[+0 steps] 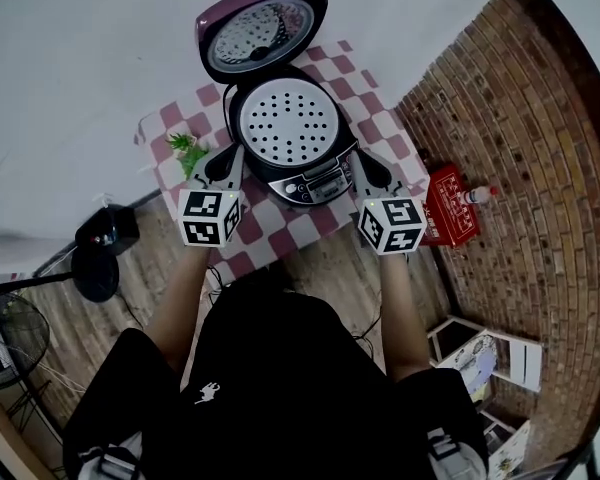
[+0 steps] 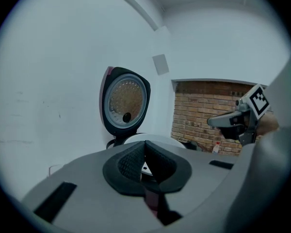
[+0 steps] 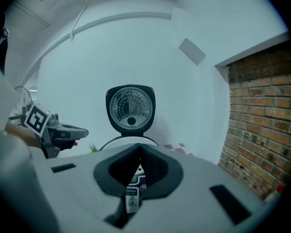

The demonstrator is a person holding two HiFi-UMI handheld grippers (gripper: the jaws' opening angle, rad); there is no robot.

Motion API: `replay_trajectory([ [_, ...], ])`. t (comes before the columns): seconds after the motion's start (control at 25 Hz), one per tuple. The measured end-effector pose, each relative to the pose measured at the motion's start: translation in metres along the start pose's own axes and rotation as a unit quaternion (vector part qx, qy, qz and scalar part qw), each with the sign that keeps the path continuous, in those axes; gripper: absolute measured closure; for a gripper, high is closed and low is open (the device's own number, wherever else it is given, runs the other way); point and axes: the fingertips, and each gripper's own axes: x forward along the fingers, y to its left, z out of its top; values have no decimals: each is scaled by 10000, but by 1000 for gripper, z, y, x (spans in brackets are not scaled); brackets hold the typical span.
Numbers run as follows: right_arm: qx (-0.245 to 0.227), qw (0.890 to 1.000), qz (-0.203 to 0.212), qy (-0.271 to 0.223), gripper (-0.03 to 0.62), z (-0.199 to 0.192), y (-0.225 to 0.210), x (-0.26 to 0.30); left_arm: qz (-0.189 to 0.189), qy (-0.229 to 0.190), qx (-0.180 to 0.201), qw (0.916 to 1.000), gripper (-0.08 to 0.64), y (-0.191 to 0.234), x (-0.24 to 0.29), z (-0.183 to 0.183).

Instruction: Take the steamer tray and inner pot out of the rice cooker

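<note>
The rice cooker (image 1: 320, 181) stands open on a red-and-white checked table (image 1: 300, 230), its purple lid (image 1: 260, 28) tipped back. The white perforated steamer tray (image 1: 288, 123) sits in its top; the inner pot is hidden under it. My left gripper (image 1: 223, 163) is shut and empty just left of the cooker body. My right gripper (image 1: 372, 171) is shut and empty just right of it. In the left gripper view the shut gripper (image 2: 145, 149) points at the lid (image 2: 125, 101) and the tray's rim (image 2: 157, 139). The right gripper (image 3: 138, 152) faces the lid (image 3: 130, 108).
A small green plant (image 1: 187, 148) stands on the table's left corner beside my left gripper. A red box (image 1: 452, 203) with a bottle (image 1: 477, 195) sits by the brick wall (image 1: 520, 118) at the right. A black stand (image 1: 105, 238) is on the floor at the left.
</note>
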Motion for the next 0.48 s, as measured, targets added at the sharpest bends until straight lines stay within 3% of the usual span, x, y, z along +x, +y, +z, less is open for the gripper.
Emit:
replay_trajectory([
  [0.28, -689, 9963, -129, 495, 589, 1, -11, 51, -219, 44, -207, 9995, 558, 22, 29, -7],
  [0.48, -1170, 9885, -160, 947, 589, 1, -28, 81, -92, 65, -399, 9991, 558, 38, 40, -12],
])
